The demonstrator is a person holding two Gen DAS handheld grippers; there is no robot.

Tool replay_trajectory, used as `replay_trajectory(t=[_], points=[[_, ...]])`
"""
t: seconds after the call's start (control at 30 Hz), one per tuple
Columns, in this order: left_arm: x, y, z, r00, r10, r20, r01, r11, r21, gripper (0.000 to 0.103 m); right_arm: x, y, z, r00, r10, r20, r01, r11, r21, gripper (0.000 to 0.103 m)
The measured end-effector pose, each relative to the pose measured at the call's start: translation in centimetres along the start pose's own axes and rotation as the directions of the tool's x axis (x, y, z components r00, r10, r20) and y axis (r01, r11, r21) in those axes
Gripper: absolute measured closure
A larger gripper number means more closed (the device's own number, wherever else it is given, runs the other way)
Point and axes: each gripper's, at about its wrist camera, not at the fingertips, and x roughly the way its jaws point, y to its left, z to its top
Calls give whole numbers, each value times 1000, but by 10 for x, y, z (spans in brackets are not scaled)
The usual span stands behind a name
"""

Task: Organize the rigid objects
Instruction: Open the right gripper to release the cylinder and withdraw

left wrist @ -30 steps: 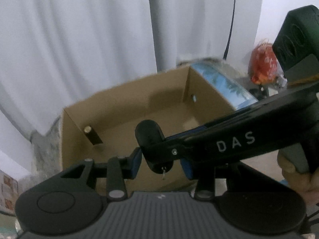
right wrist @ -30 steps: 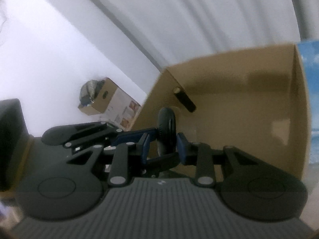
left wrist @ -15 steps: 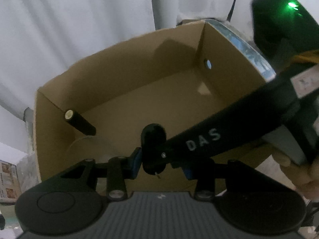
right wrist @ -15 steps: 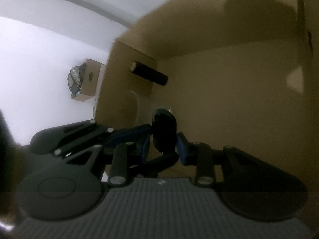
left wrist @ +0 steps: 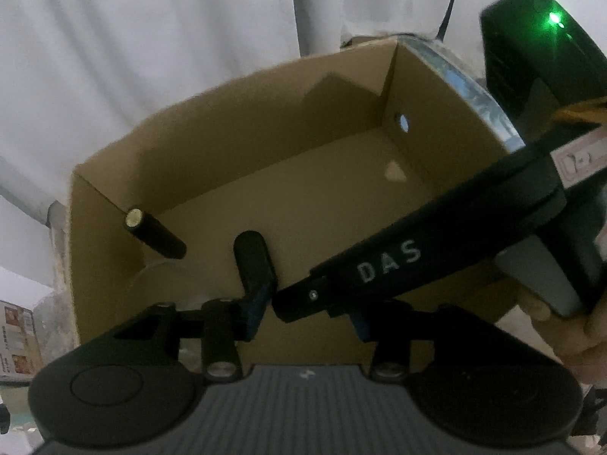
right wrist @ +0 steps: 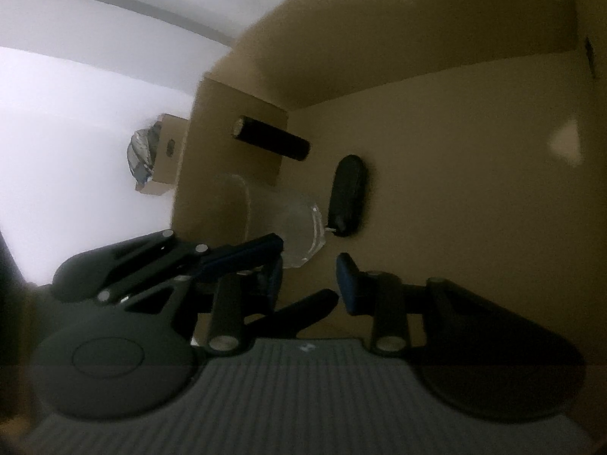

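Over the cardboard box [left wrist: 288,106], the "DAS"-lettered right hand-held gripper [left wrist: 303,295] hangs open, empty.

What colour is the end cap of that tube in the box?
Pale gold, on the black tube; left wrist view.

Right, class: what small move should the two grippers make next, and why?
Probably lift both straight out of the cardboard box: the black fob lies on its floor, not between the right gripper's open jaws or the left gripper's opening jaws, so it looks placed.
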Motion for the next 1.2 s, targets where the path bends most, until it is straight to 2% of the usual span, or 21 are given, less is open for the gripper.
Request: replay_trajectory(t=[0.13,0.27,0.37,0.5,0.63,0.7,0.77,0.87,0.97,1.07,1.2], points=[[-26,2,-12,998,3,56,-2,1000,-16,47,-18,13,-9,999,8,52,-6,1000,-25,70],[-68,1,-34,988,47,150,-45,999,-18,41,-51,28,-28,990,39,137,-32,998,-56,69],[-109,-5,-58,968,83,238,-80,997,-23,37,-82,38,-51,972,68,224,-50,995,-85,67],[-150,-8,-97,937,97,335,-85,995,-50,34,-122,45,-97,934,128,333,-89,987,-132,62],[-171,-15,-151,908,129,398,-91,990,-112,32,-138,44,-152,909,159,384,-103,981,-163,61],[-171,-14,-176,901,137,413,-81,985,-151,32,-136,46,-179,904,166,395,-99,978,-184,61],[-164,-13,-203,901,134,412,-55,979,-197,33,-128,48,-204,905,166,392,-94,976,-196,60],[-146,-10,-233,915,96,393,2,971,-240,35,-105,50,-235,920,145,365,-74,976,-203,60],[-126,-8,-253,921,68,384,40,963,-267,37,-79,51,-259,933,98,347,-28,979,-200,60],[-112,-7,-264,928,46,371,57,963,-262,37,-55,49,-276,938,9,348,59,981,-185,60],[-94,-11,-275,935,16,355,65,974,-217,37,-34,40,-285,941,-49,336,105,983,-149,60]])
